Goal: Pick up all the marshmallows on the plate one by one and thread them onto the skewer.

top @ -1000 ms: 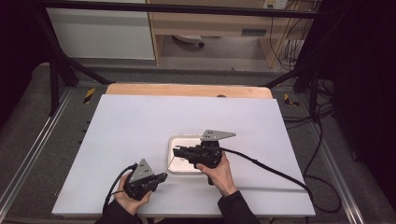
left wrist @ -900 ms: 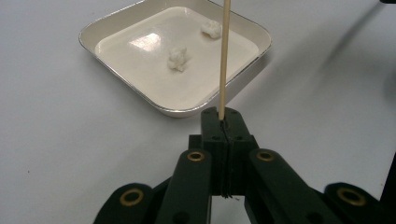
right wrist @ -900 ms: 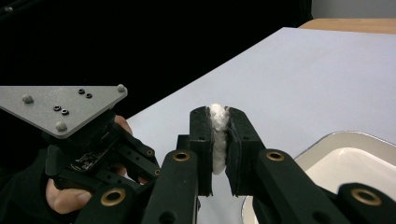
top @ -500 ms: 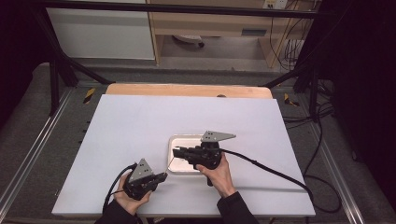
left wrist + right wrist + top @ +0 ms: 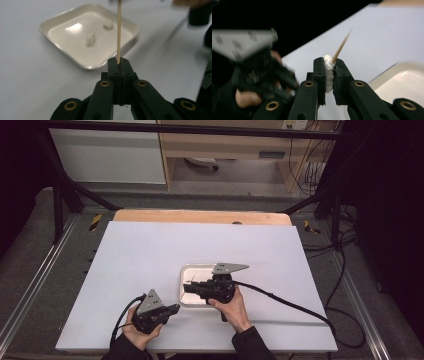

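While the left gripper pinches a thin wooden skewer upright, right gripper clamped on a white marshmallow piece, skewer tip poking through, metal tray nearby.

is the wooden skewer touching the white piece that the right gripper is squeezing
Touching. In the right gripper view the wooden skewer runs straight into the top of the white piece pinched in the right gripper, with no gap between them.
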`<state>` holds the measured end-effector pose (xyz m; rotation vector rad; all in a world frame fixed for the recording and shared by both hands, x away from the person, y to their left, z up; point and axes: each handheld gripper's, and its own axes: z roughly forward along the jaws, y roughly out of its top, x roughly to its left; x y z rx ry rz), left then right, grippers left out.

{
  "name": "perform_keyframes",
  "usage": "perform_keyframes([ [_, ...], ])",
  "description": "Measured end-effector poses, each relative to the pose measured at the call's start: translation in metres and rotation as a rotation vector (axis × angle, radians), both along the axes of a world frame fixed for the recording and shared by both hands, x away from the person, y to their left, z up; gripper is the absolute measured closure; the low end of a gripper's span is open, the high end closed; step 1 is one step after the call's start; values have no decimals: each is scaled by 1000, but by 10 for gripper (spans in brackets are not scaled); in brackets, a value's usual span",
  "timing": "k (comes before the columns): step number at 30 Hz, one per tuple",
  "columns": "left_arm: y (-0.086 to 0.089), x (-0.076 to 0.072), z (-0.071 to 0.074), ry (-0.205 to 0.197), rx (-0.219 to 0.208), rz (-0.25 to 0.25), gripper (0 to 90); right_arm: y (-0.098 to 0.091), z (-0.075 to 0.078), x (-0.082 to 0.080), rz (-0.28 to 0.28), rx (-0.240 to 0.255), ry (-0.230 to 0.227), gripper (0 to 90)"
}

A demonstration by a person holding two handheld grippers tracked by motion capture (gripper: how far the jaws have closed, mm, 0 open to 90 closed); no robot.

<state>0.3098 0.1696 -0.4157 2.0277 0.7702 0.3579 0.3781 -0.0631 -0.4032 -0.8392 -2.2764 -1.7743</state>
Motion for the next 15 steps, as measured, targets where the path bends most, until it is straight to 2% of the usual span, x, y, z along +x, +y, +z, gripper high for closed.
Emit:
perform_keyframes([
  [1, -2, 1, 1, -7, 23, 15, 891, 4, -7, -2, 11, 10, 13, 821],
  [3, 1, 6, -5, 42, -17, 10, 891, 6, -10, -1, -3, 10, 1, 820],
  [8, -1, 6, -9, 49, 5, 10, 891, 7, -15, 0, -8, -16, 24, 815],
  [12, -3, 5, -9, 40, -3, 15, 890, 8, -15, -2, -9, -16, 27, 811],
  [13, -2, 6, -7, 35, -32, 7, 890, 8, -15, -2, -9, -16, 27, 811],
  [14, -3, 6, -4, 26, -40, 6, 890, 9, -18, -2, 19, -27, 47, 809],
  [15, -5, 6, -3, 11, -15, 13, 890, 12, -22, -4, 33, -23, 63, 809],
])
